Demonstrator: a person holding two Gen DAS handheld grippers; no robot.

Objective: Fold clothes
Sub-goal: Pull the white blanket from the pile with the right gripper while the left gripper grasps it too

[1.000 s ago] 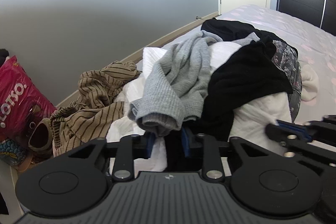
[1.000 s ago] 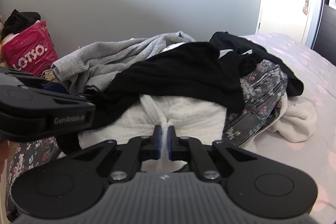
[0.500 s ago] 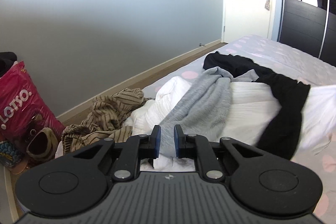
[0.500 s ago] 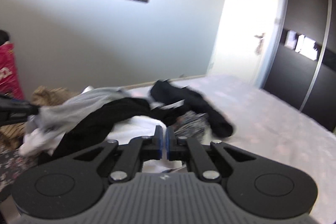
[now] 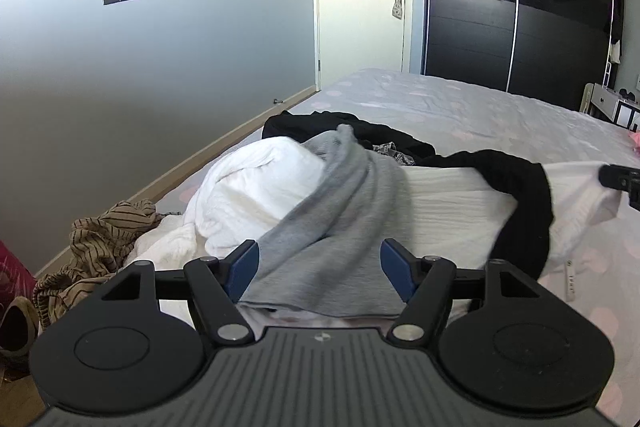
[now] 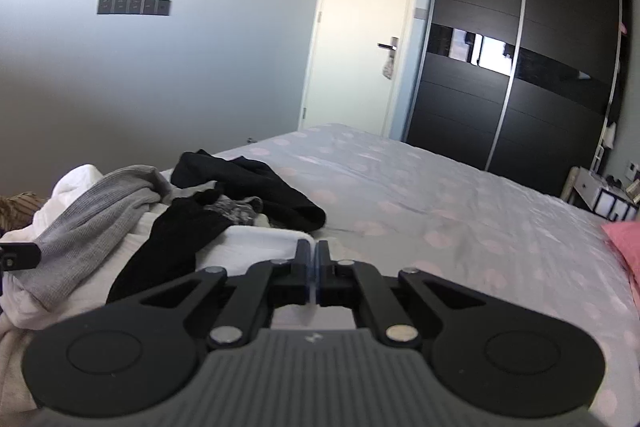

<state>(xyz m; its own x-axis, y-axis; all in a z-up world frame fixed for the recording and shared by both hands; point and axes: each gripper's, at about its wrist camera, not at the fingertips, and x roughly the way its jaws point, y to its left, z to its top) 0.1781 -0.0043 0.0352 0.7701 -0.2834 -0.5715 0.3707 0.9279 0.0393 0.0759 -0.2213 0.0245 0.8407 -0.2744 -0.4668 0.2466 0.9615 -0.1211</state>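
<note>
Left gripper fingers spread wide, grey sweater lying between them on the bed; right gripper fingers pressed together, pinching white garment edge.

— What hides under the grey sweater?
— Part of the white garment. Can't see where it ends.
— And the right gripper?
— Pressed together, but can't tell if cloth sits inside.
— The pink thing?
— Cut off at the edge.
</note>
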